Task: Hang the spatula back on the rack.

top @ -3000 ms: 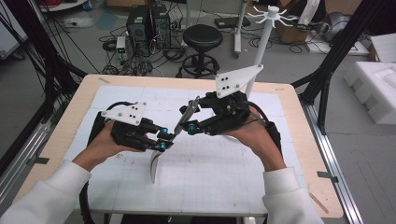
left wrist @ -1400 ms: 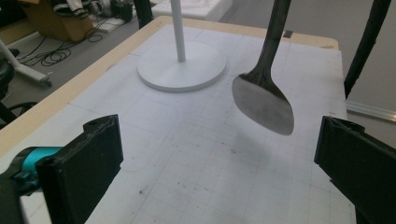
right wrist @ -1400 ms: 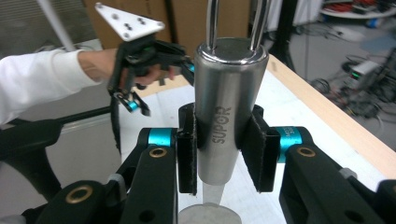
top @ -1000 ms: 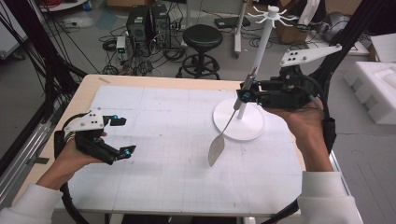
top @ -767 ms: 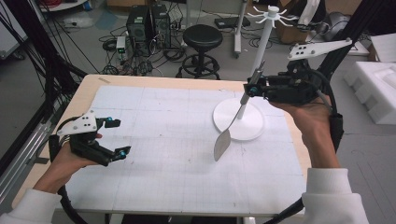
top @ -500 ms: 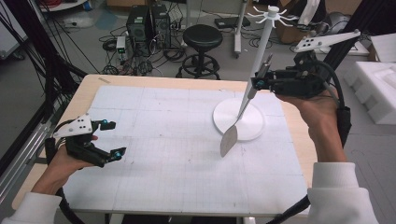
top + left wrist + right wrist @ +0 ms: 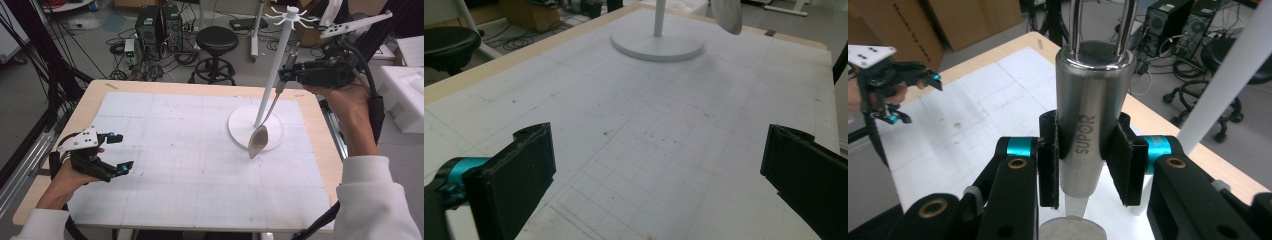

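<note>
My right gripper (image 7: 288,75) is raised over the table's far right, shut on the thick handle of a steel serving spoon (image 7: 258,140). The spoon hangs slanted, its bowl just above the round base of a white hook stand (image 7: 239,131). The right gripper view shows the pads of the right gripper (image 7: 1087,160) pressed on the spoon's handle (image 7: 1089,115), marked SUPOR, with a wire loop at its end. The stand's pole (image 7: 1229,80) rises beside it. My left gripper (image 7: 122,152) rests low at the table's near left, open and holding nothing. In the left gripper view its jaws (image 7: 664,175) stand wide apart.
The stand's top ring of hooks (image 7: 292,15) sits above and left of my right gripper. White gridded paper (image 7: 190,150) covers the wooden table (image 7: 85,107). A black stool (image 7: 216,37), computer towers and cables lie on the floor beyond the far edge.
The right gripper has carried the spoon up and to the right, toward the stand's pole. The left hand has sunk toward the near left of the table, jaws still open.
</note>
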